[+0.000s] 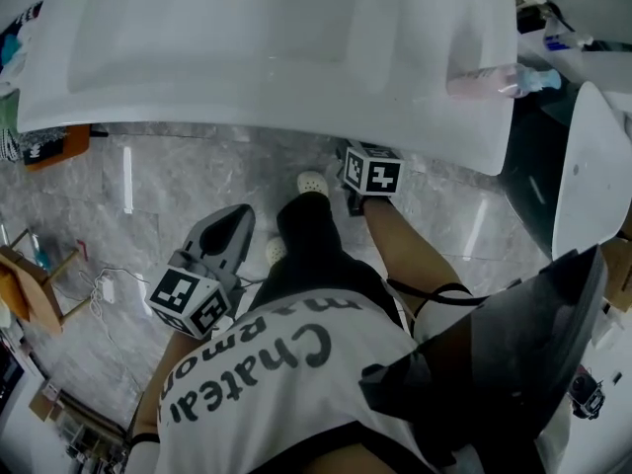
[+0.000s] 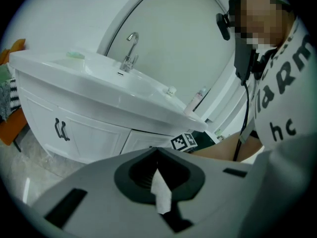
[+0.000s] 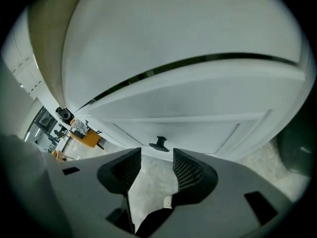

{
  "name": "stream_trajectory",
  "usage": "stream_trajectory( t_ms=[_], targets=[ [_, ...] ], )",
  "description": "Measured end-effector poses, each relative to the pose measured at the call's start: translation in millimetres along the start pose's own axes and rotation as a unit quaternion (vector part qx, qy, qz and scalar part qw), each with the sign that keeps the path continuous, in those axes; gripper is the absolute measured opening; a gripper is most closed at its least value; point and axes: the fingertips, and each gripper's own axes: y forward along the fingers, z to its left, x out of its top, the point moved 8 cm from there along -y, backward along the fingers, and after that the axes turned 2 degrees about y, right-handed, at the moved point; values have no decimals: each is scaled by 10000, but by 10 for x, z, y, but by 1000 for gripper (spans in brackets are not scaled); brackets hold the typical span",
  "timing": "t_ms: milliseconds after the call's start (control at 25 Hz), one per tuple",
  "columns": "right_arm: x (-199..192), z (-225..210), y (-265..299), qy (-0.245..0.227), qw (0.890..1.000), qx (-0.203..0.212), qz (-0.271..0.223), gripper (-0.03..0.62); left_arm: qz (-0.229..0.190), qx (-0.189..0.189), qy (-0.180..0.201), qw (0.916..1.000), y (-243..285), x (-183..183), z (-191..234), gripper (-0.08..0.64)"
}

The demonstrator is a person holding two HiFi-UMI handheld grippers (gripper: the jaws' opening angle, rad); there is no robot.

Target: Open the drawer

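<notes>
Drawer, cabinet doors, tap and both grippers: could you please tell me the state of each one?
drawer: closed, handle untouched.
right gripper: open, empty, handle just ahead.
left gripper: shut.
cabinet doors: closed.
tap: off, no water running.

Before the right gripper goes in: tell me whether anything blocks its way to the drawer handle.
Nothing visible does. The right gripper's fingers stand open, the handle just beyond their gap, only bare floor between.
</notes>
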Motion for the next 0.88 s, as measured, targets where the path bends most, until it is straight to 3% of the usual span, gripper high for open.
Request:
stream_trajectory(
  t_ms=[240,440,520,880],
  targets=[
    [-31,-55,296,347,9988,-225,271,194,-18,128,-134,9998,1,-4,95,9],
    [238,-131,349,-534,9914,-1051,-567,184,-8,190,-147,9997,-11,-4,144,9],
    [275,-110,342,-693,9884,-1197,-627,184,-43,225,-186,9996,-35,14,163,9],
    [73,-51,390,-283,9937,-1080,-11,164,-57,254,-159,9995,-56,-1,181,9]
  ],
)
